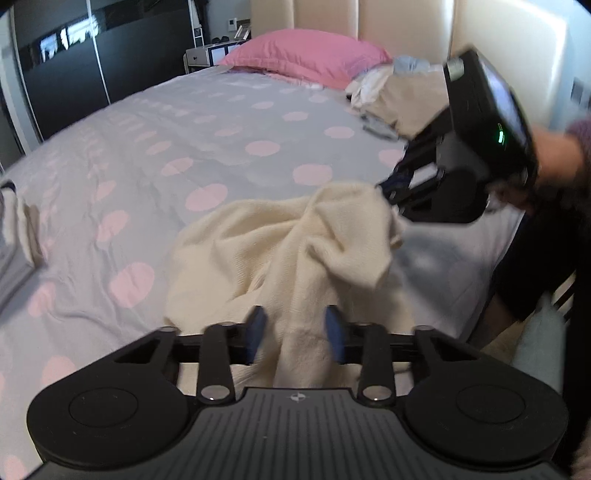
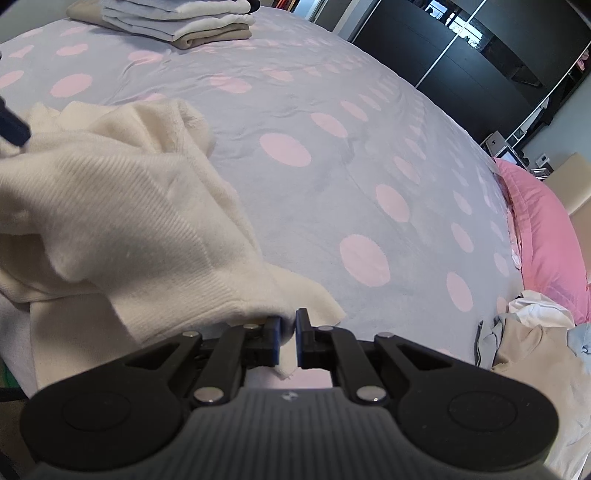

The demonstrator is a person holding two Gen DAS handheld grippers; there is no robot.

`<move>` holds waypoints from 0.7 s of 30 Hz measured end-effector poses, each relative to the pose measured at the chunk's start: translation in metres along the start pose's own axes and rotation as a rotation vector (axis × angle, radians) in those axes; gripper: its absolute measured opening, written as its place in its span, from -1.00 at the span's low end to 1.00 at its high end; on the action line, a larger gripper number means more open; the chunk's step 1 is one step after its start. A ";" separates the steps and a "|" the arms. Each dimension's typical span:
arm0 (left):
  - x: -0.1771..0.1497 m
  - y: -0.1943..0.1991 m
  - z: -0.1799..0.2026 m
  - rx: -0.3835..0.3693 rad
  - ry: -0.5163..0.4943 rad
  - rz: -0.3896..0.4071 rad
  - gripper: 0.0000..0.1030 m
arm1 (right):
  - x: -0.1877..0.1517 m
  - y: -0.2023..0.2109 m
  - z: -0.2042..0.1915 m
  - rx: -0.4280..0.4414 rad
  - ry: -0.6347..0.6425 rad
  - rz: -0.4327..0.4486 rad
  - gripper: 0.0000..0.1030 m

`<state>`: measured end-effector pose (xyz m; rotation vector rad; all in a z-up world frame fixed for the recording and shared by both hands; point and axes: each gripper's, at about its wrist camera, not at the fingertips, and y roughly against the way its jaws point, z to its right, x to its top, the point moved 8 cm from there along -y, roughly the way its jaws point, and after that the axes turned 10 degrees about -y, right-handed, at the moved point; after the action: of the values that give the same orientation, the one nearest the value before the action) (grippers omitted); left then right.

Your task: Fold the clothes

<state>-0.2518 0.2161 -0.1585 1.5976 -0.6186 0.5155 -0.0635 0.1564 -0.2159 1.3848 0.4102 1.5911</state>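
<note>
the cream knit garment (image 1: 295, 251) lies crumpled at the lower centre of the left wrist view, on the grey bedspread (image 1: 147, 147) with pink dots; the left gripper (image 1: 295, 334) has its blue pads apart, a fold of the knit running up between them, the pads not clearly pressing it; no earlier view here; the right gripper (image 2: 287, 341) at lower centre of its own view is nearly closed, pinching an edge of the same garment; it shows too at right in the left view; a pink pillow (image 1: 306, 55) sits at top centre; a folded stack (image 2: 177, 22) rests at upper left; unfolded clothes (image 2: 532, 343) lie lower right.
</note>
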 end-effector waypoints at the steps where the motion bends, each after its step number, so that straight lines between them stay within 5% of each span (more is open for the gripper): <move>1: 0.000 0.000 0.000 -0.016 0.008 0.003 -0.52 | 0.000 0.000 0.000 0.001 -0.002 0.000 -0.85; 6: -0.006 -0.012 0.000 0.031 -0.024 -0.052 -0.52 | 0.000 0.000 -0.001 0.002 0.001 -0.001 -0.85; 21: -0.012 -0.017 0.031 -0.116 -0.074 -0.072 -0.49 | -0.002 0.001 -0.004 0.000 0.026 -0.002 -0.85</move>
<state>-0.2504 0.1876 -0.1823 1.5289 -0.6329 0.3619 -0.0676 0.1552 -0.2173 1.3647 0.4274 1.6086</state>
